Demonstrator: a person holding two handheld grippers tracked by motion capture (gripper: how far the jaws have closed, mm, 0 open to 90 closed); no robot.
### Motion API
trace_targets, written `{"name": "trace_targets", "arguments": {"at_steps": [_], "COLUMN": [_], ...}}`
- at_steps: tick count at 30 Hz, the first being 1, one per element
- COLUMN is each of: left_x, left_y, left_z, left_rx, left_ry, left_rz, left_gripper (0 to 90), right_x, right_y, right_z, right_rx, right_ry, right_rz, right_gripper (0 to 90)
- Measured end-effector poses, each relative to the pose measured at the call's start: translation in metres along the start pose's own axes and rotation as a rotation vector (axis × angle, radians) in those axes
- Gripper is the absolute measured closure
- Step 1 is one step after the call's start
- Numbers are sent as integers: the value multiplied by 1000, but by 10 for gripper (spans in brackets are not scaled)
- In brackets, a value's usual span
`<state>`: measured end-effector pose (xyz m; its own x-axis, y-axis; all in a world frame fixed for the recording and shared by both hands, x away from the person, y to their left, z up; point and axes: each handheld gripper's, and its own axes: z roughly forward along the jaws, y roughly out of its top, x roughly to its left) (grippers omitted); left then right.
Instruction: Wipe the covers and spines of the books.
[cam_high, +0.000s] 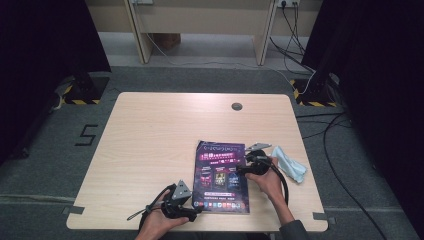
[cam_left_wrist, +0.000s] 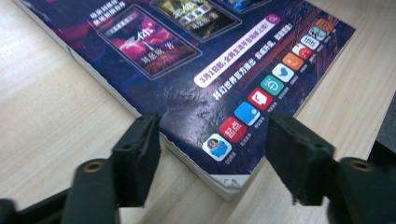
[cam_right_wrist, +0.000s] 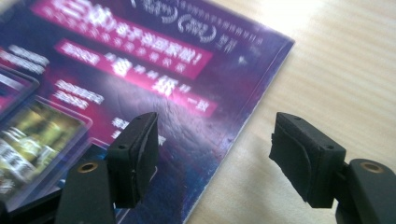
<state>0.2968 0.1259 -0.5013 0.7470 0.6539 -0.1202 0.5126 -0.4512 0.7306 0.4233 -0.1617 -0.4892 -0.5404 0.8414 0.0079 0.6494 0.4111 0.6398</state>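
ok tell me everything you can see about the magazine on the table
The magazine lies flat and closed on the light wooden table, near its front edge. Its glossy dark purple cover carries pink banners with white text, three framed pictures and a row of coloured app icons along the near edge; the surface looks slightly wrinkled. The left hand-held gripper straddles its near left corner, the right hand-held gripper its right edge, both with jaws open.

place: lab / recording room | floor: grey carpet (cam_high: 150, 80) with a taped "5" (cam_high: 86, 135) left of the tongs | black curtains (cam_high: 45, 45) both sides, stands on hazard-striped bases (cam_high: 80, 100) | cables (cam_high: 330, 140) on the floor right of the tongs, wall sockets (cam_high: 287, 3) far ahead | one bare wooden table (cam_high: 165, 125)
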Motion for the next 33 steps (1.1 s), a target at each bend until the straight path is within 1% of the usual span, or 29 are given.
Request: {"name": "trace_targets", "arguments": {"at_steps": [1, 4, 5, 6, 8, 9, 11, 13, 14, 16, 17, 18, 19, 20, 21, 22, 23, 25, 27, 29, 32, 33], "left_x": [1, 4, 4, 5, 9, 14, 19, 25, 28, 33, 36, 38, 40, 40, 43, 43, 45, 47, 48, 48, 48, 48], "left_y": [0, 0, 0, -1, -3, -5, -8, -9, -10, -11, -12, -12, -12, -12, -13, -13, -14, -15, -15, -14, -14, -14], "left_z": [-1, -5, -5, -6, -9, -13, -15, -18, -18, -19, -19, -19, -19, -19, -18, -18, -17, -17, -17, -17, -16, -16], "left_rx": [-12, -27, -27, -27, -29, -29, -27, -26, -26, -22, -16, -13, -9, -9, -6, -6, 0, 8, 6, 4, 1, 0], "left_ry": [-7, -19, -19, -19, -17, -5, 0, 15, 26, 47, 58, 66, 73, 73, 84, 84, 92, 98, 101, 101, 97, 95], "left_rz": [-4, -12, -12, -16, -34, -46, -61, -70, -70, -70, -69, -71, -71, -71, -68, -68, -75, -81, -89, -90, -90, -90], "left_gripper": [324, 279, 269, 269, 245, 238, 234, 232, 231, 231, 229, 227, 225, 225, 225, 224, 223, 219, 219, 219, 219, 219], "right_x": [-3, -14, -19, -19, -28, -35, -42, -50, -54, -60, -64, -66, -69, -69, -76, -78, -81, -85, -90, -93, -96, -98], "right_y": [1, 3, 2, 2, 0, -2, -5, -8, -10, -13, -14, -15, -16, -16, -18, -20, -21, -24, -27, -30, -33, -35], "right_z": [-4, -18, -21, -21, -29, -36, -43, -49, -52, -56, -58, -60, -61, -61, -63, -65, -65, -66, -67, -67, -66, -65], "right_rx": [-14, -48, -57, -57, -65, -69, -73, -88, -90, -94, -92, -85, -85, -85, -83, -80, -78, -69, -58, -50, -42, -32], "right_ry": [-6, -15, -16, -16, -23, -32, -40, -61, -62, -65, -77, -87, -95, -95, -112, -120, -123, -134, -145, -158, -152, -157], "right_rz": [11, 51, 54, 54, 69, 66, 60, 61, 68, 74, 68, 76, 78, 78, 76, 86, 84, 74, 90, 90, 96, 99], "right_gripper": [319, 298, 292, 292, 274, 251, 251, 252, 254, 286, 297, 306, 323, 323, 366, 385, 407, 433, 458, 479, 501, 527]}}
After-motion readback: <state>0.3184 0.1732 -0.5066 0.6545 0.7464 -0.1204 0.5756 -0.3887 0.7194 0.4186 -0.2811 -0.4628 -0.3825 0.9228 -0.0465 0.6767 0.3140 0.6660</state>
